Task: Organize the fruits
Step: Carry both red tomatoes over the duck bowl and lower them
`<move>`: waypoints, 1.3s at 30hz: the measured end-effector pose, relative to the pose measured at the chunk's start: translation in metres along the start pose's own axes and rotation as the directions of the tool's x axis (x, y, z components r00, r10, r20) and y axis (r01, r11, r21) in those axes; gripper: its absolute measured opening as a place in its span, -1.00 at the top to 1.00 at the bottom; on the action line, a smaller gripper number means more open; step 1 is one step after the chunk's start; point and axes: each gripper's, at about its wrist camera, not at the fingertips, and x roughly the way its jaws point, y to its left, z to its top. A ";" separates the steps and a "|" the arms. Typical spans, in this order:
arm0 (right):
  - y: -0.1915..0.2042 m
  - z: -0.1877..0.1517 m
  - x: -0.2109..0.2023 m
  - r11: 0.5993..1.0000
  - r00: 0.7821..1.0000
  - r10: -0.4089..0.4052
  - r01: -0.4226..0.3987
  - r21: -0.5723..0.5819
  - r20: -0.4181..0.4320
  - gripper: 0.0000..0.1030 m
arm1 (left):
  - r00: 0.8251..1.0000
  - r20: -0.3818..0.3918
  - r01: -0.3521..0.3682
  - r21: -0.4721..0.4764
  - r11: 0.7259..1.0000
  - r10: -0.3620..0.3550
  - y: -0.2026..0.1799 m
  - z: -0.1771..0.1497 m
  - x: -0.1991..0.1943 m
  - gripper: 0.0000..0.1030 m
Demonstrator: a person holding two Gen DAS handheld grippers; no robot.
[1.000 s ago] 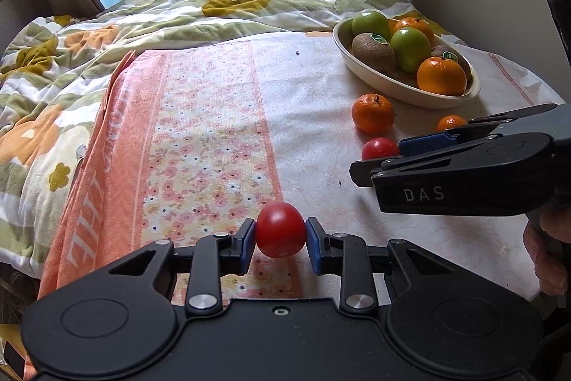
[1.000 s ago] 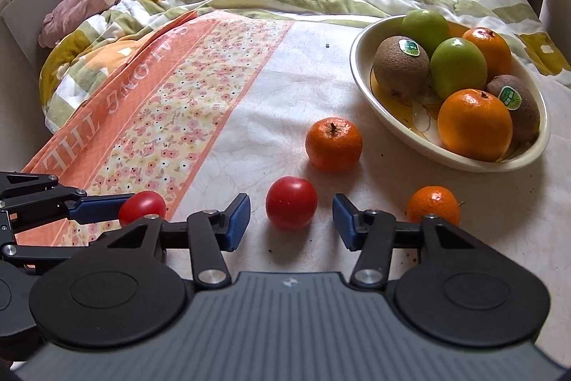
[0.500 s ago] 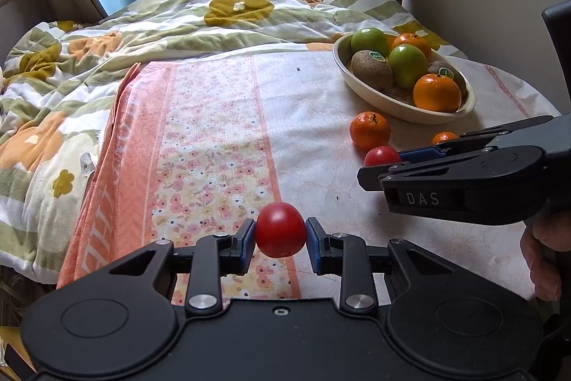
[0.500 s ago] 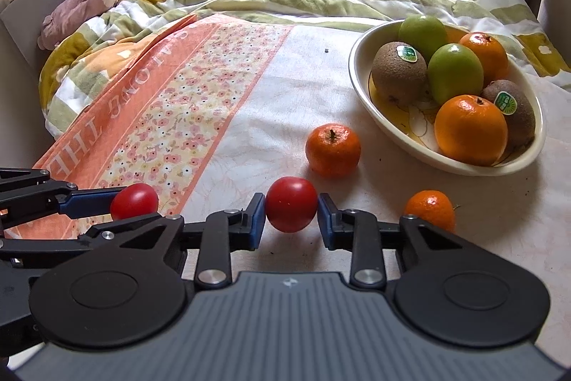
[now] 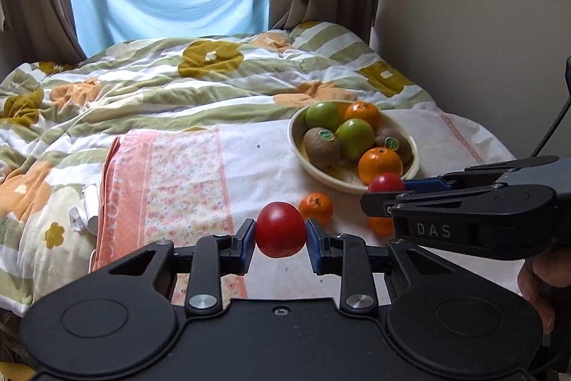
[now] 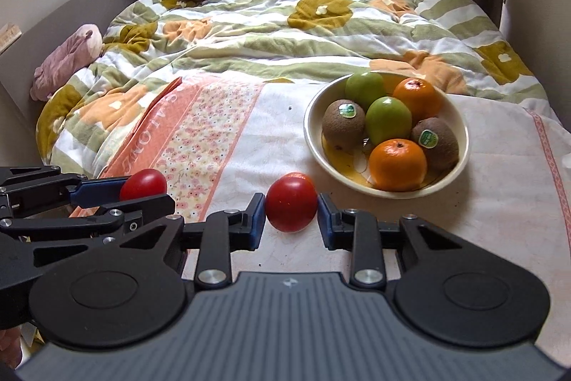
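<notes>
Both tools lifted since 1 s ago: left tool (image 5: 281, 243) clamped on 1 tomato (image 5: 281, 229), right tool (image 6: 291, 215) clamped on another tomato (image 6: 291, 201), raised off the bed towel, likely heading to bowl (image 6: 460, 159) with other fruit

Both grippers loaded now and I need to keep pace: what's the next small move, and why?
Probably carry the right gripper forward-right over the bowl. It is shut on a tomato, the bowl is close ahead, and the left gripper with its own tomato sits farther off.
</notes>
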 end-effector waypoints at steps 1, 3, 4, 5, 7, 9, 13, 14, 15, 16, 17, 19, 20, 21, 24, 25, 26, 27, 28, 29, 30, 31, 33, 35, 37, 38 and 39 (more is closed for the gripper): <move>-0.004 0.002 -0.005 1.000 1.000 -0.004 0.004 0.018 0.010 0.11 | 1.000 0.009 0.007 0.012 1.000 -0.007 -0.003 0.004 -0.001 0.35; -0.010 0.006 -0.013 0.999 1.000 -0.017 0.016 0.039 0.026 0.11 | 0.999 0.025 0.028 0.038 0.999 -0.029 -0.011 0.016 -0.002 0.35; -0.014 0.009 -0.016 0.999 0.999 -0.026 0.024 0.048 0.035 0.11 | 0.999 0.029 0.037 0.048 0.998 -0.038 -0.014 0.020 -0.001 0.35; -0.017 0.011 -0.018 0.998 0.999 -0.031 0.029 0.054 0.042 0.11 | 0.998 0.031 0.044 0.058 0.997 -0.046 -0.017 0.024 0.000 0.35; -0.027 0.015 -0.023 0.997 0.998 -0.043 0.040 0.066 0.053 0.11 | 0.998 0.036 0.055 0.072 0.996 -0.058 -0.024 0.034 0.005 0.35; -0.037 0.021 -0.025 0.996 0.997 -0.052 0.048 0.077 0.061 0.11 | 0.997 0.036 0.066 0.077 0.995 -0.069 -0.031 0.042 0.011 0.35; -0.061 0.031 -0.022 0.995 0.996 -0.062 0.056 0.086 0.070 0.11 | 0.996 0.030 0.078 0.079 0.994 -0.081 -0.044 0.058 0.030 0.35; -0.068 0.034 -0.020 0.995 0.996 -0.063 0.057 0.088 0.069 0.11 | 0.996 0.029 0.076 0.079 0.994 -0.079 -0.048 0.062 0.036 0.35; -0.076 0.038 -0.016 0.995 0.996 -0.063 0.057 0.087 0.065 0.11 | 0.997 0.024 0.076 0.075 0.994 -0.078 -0.051 0.066 0.042 0.35; -0.083 0.041 -0.013 0.995 0.996 -0.062 0.057 0.086 0.060 0.11 | 0.997 0.021 0.075 0.068 0.995 -0.077 -0.055 0.070 0.048 0.35; -0.089 0.044 -0.010 0.995 0.997 -0.060 0.055 0.085 0.056 0.11 | 0.997 0.016 0.073 0.062 0.995 -0.075 -0.058 0.073 0.055 0.35; -0.104 0.052 -0.001 0.996 0.998 -0.053 0.050 0.078 0.045 0.11 | 0.998 0.000 0.065 0.055 0.996 -0.065 -0.065 0.079 0.070 0.35; -0.109 0.055 0.003 0.996 0.998 -0.050 0.047 0.076 0.040 0.11 | 0.998 -0.007 0.061 0.053 0.997 -0.061 -0.068 0.082 0.077 0.35; -0.117 0.059 0.008 0.996 0.998 -0.046 0.043 0.074 0.034 0.11 | 0.998 -0.017 0.055 0.051 0.997 -0.054 -0.071 0.084 0.085 0.35; -0.134 0.068 0.025 0.997 1.000 -0.029 0.028 0.065 0.010 0.11 | 0.998 -0.050 0.034 0.042 0.999 -0.032 -0.077 0.087 0.108 0.35; -0.139 0.071 0.031 0.998 1.000 -0.022 0.022 0.061 0.001 0.11 | 0.998 -0.062 0.026 0.036 0.999 -0.024 -0.078 0.088 0.116 0.35; -0.144 0.073 0.037 0.998 1.000 -0.015 0.015 0.057 -0.008 0.11 | 0.997 -0.074 0.019 0.030 0.999 -0.017 -0.079 0.088 0.124 0.35; -0.149 0.076 0.043 0.999 1.000 -0.010 0.010 0.053 -0.016 0.11 | 0.996 -0.087 0.011 0.023 1.000 -0.009 -0.079 0.087 0.132 0.35; -0.153 0.078 0.049 0.999 1.000 -0.004 0.006 0.050 -0.024 0.11 | 0.995 -0.097 0.006 0.019 1.000 -0.004 -0.080 0.087 0.138 0.35; -0.156 0.079 0.054 0.999 1.000 0.001 0.001 0.048 -0.032 0.11 | 0.994 -0.107 -0.001 0.016 1.000 0.003 -0.080 0.087 0.144 0.35; -0.159 0.080 0.058 0.999 0.999 0.006 -0.004 0.045 -0.039 0.11 | 0.993 -0.117 -0.009 0.014 1.000 0.010 -0.082 0.086 0.150 0.35; -0.163 0.082 0.063 0.999 0.999 0.011 -0.009 0.043 -0.047 0.11 | 0.992 -0.125 -0.014 0.013 1.000 0.016 -0.082 0.085 0.154 0.35; -0.168 0.082 0.071 0.999 0.998 0.023 -0.020 0.038 -0.061 0.11 | 0.990 -0.140 -0.025 0.015 1.000 0.027 -0.084 0.083 0.162 0.35; -0.172 0.082 0.076 0.999 0.997 0.032 -0.029 0.033 -0.073 0.11 | 0.988 -0.152 -0.027 0.012 1.000 0.029 -0.085 0.080 0.167 0.35; -0.176 0.081 0.080 0.999 0.996 0.039 -0.037 0.031 -0.083 0.11 | 0.988 -0.154 -0.029 0.007 1.000 0.030 -0.086 0.077 0.170 0.31; -0.178 0.080 0.081 0.999 0.995 0.043 -0.040 0.031 -0.088 0.11 | 0.988 -0.150 -0.037 0.006 0.999 0.037 -0.087 0.077 0.170 0.16; -0.179 0.080 0.082 0.999 0.995 0.045 -0.043 0.032 -0.091 0.11 | 0.988 -0.143 -0.052 0.008 0.999 0.052 -0.088 0.078 0.170 0.05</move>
